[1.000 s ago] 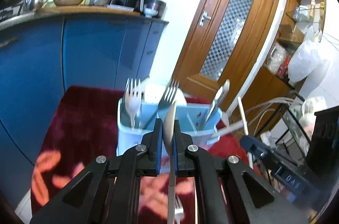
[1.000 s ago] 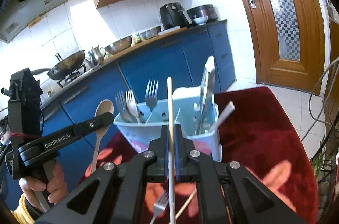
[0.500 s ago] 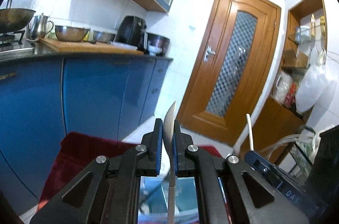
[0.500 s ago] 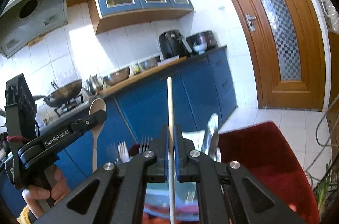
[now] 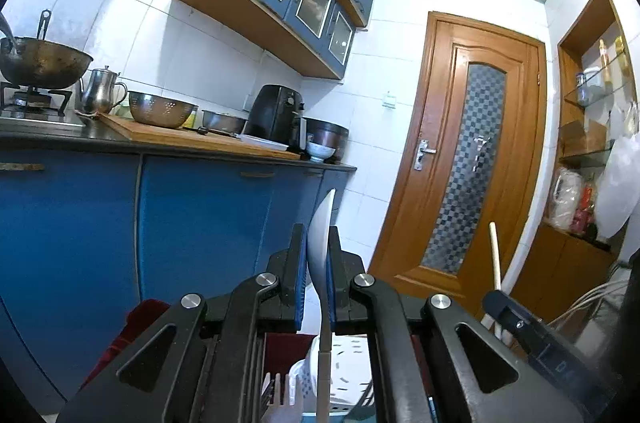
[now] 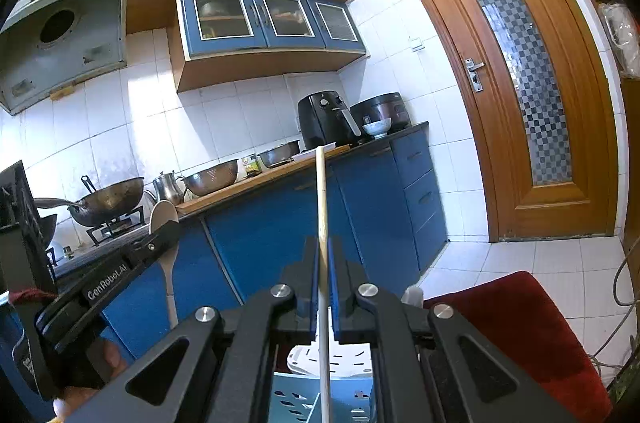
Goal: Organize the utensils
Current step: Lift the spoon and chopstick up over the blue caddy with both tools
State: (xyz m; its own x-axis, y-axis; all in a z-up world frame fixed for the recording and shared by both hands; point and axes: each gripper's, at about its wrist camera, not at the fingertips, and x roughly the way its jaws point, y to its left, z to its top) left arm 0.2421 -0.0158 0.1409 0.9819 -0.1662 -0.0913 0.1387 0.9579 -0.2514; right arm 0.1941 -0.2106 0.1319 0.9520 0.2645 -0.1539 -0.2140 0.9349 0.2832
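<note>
My left gripper (image 5: 318, 263) is shut on a pale wooden spoon (image 5: 321, 247), held upright, bowl up and edge-on; it also shows in the right wrist view (image 6: 166, 243). My right gripper (image 6: 324, 271) is shut on a pale chopstick (image 6: 321, 207), held upright; it also shows in the left wrist view (image 5: 495, 259). The white and light-blue utensil holder (image 6: 340, 359) lies just below both grippers, seen between the fingers (image 5: 344, 359). Fork tines (image 5: 276, 389) peek up at the bottom of the left wrist view.
A dark red patterned cloth (image 6: 516, 323) covers the table. Blue cabinets and a counter (image 5: 180, 139) with bowls, kettle and air fryer stand behind. A wooden door (image 5: 472, 159) is at the right, shelves with bags (image 5: 588, 151) further right.
Both grippers have risen and tilted up with their utensils. The holder has dropped from mid-view to the bottom edge in both views. The grips are unchanged.
</note>
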